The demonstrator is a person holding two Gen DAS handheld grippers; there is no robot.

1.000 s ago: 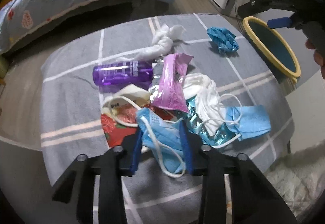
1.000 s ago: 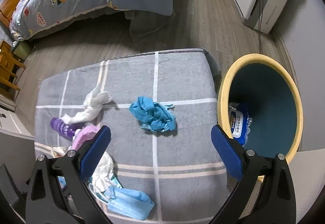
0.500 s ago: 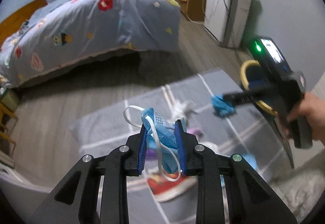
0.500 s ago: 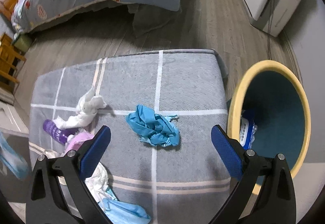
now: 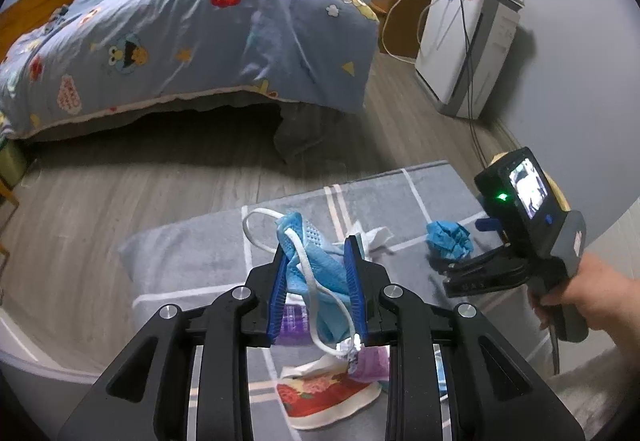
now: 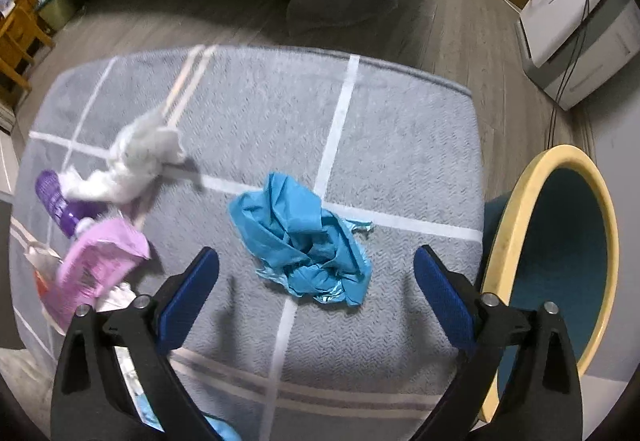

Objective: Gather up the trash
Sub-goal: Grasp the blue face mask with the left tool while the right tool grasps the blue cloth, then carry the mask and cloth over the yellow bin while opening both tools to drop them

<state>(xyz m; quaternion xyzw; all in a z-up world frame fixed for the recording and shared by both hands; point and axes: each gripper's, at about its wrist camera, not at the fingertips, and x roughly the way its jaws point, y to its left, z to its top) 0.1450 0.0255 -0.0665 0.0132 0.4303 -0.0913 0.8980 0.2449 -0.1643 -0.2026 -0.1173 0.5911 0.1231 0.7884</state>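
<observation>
My left gripper (image 5: pixel 316 253) is shut on a blue face mask (image 5: pixel 320 265) with white ear loops, held up above the grey checked cloth (image 5: pixel 192 253). My right gripper (image 6: pixel 316 265) points down over a crumpled blue glove (image 6: pixel 300 241); its jaws are closing, with the glove between them and the pads clear of it. The left wrist view shows the glove (image 5: pixel 448 239) on the cloth beside the right gripper's body, with a person's hand (image 5: pixel 592 293) on its handle. The yellow-rimmed teal bin (image 6: pixel 516 229) stands right of the cloth.
A white tissue wad (image 6: pixel 136 161), a purple bottle (image 6: pixel 56 205) and a pink packet (image 6: pixel 96 269) lie at the cloth's left. A red-flowered wrapper (image 5: pixel 328 397) lies under the left gripper. A bed with a blue quilt (image 5: pixel 192 25) and a white appliance (image 5: pixel 464 41) stand behind.
The left gripper has lifted the blue mask off the trash pile and tilted up toward the room. The right gripper has come down over the blue glove, and its jaws have narrowed slightly.
</observation>
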